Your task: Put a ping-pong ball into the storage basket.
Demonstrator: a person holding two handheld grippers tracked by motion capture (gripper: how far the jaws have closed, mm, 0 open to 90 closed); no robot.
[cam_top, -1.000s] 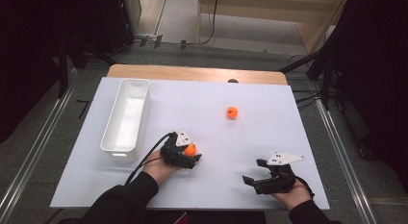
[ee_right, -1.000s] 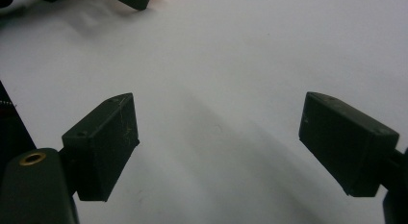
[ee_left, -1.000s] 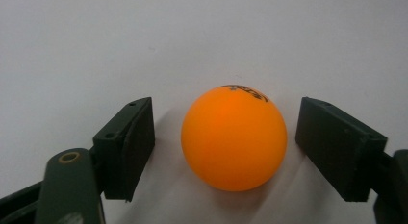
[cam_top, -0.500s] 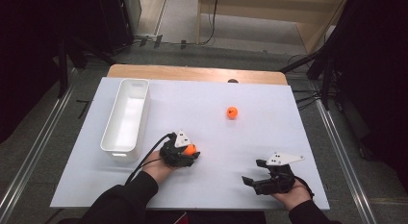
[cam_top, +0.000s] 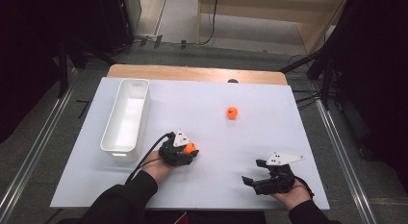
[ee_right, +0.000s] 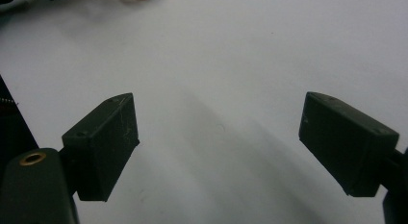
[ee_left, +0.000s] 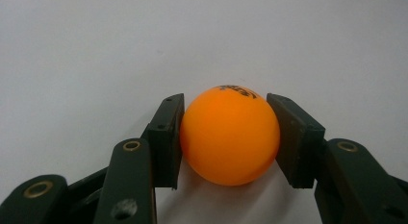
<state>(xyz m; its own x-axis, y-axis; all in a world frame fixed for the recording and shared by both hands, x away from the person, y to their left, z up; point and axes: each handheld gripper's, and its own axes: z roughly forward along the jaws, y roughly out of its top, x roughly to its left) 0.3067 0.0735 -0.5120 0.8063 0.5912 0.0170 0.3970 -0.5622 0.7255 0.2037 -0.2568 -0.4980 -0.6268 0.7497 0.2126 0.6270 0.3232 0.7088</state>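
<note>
left tongs (ee_left: 225,137) closed on one of two orange balls (ee_left: 230,135).

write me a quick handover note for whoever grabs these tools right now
Left tool: jaws have just closed on an orange ball, which sits on the white table just right of the white bin.
Right tool: open, nothing between its jaws, near the table's front right.
Second orange ball: loose, mid-table, farther back.
Done: first ball gripped, not yet lifted.
Left: probably both balls go into the bin, which looks empty.
</note>
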